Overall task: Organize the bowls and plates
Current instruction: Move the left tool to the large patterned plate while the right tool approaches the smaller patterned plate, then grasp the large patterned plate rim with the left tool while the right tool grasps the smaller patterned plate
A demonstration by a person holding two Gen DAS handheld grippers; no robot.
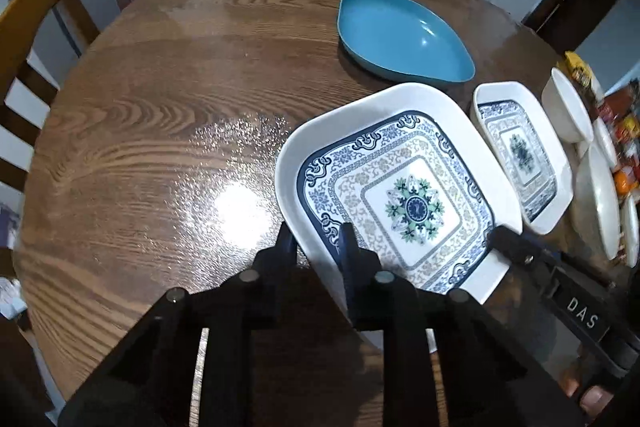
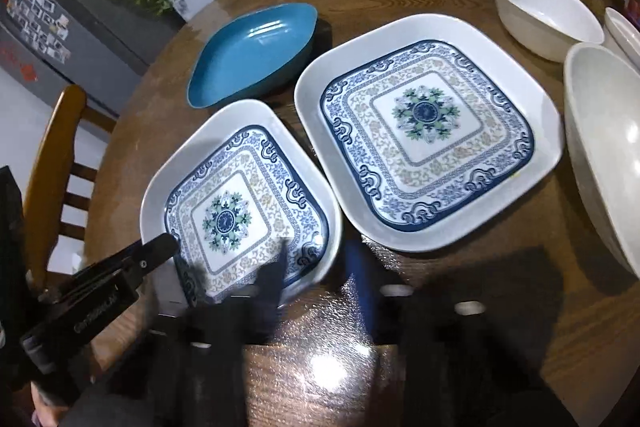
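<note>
Two square white plates with blue floral patterns lie side by side on the round wooden table (image 1: 140, 131). My left gripper (image 1: 316, 247) is shut on the near-left rim of the left patterned plate (image 1: 400, 195), which also shows in the right wrist view (image 2: 240, 203). My right gripper (image 2: 316, 267) straddles that plate's near-right corner, jaws apart, blurred. The second patterned plate (image 2: 428, 131) lies to the right, also seen in the left wrist view (image 1: 520, 151). A teal boat-shaped bowl (image 1: 400, 31) sits behind them (image 2: 256, 55).
White bowls (image 2: 540, 11) and a large white bowl (image 2: 608, 155) stand at the table's right side, also in the left wrist view (image 1: 572, 107). Snack packets (image 1: 616, 123) lie at the right edge. Wooden chairs (image 1: 36, 7) surround the table.
</note>
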